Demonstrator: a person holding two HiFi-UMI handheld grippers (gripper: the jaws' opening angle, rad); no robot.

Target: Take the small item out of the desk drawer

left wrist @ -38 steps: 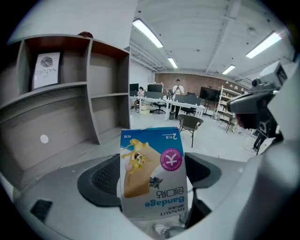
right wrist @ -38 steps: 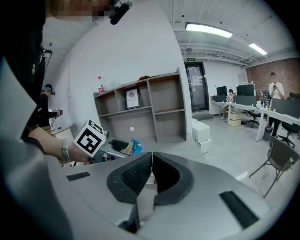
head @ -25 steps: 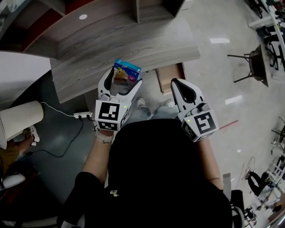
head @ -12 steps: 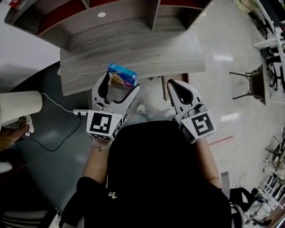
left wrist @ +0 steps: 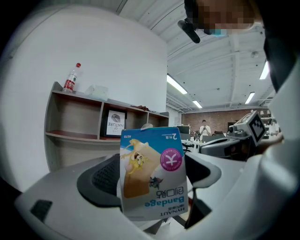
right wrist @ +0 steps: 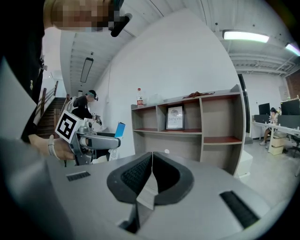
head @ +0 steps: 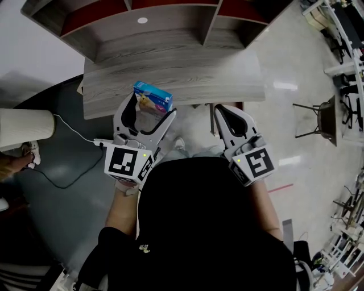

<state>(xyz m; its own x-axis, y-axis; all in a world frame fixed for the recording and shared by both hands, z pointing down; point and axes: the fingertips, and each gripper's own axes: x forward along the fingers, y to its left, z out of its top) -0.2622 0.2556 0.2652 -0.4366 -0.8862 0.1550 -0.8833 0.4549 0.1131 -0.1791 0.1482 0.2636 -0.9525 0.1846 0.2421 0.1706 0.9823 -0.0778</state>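
1. Counted two grippers, one in each hand, both on the near side of the desk [head: 187, 74].
2. Found the left gripper [head: 149, 113] clamped on one small bandage box [head: 152, 95], jaws kept apart only by the box, gripping its lower part. Same grip seen in the left gripper view, box [left wrist: 152, 173] filling the gap, print upside down.
3. Placed the box in the air over the desk's front edge, left of the desk's middle, not touching the desktop.
4. Found the right gripper [head: 223, 111] fully closed, pads pressed together with nothing between them, confirmed in the right gripper view [right wrist: 152, 157]. Held at the desk's front edge, right of the box and apart from it.
5. Counted one shelf unit [head: 170, 11] along the desk's far side, with one bottle [left wrist: 71, 78] on top of it and one framed picture [left wrist: 115, 123] in a compartment.
6. Noted one white round spot [head: 142, 20] on the desktop near the shelves.
7. Counted one white cable [head: 68, 133] and one power strip [head: 102, 142] on the floor left of the desk.
8. Counted one chair [head: 327, 108] well off to the desk's right.
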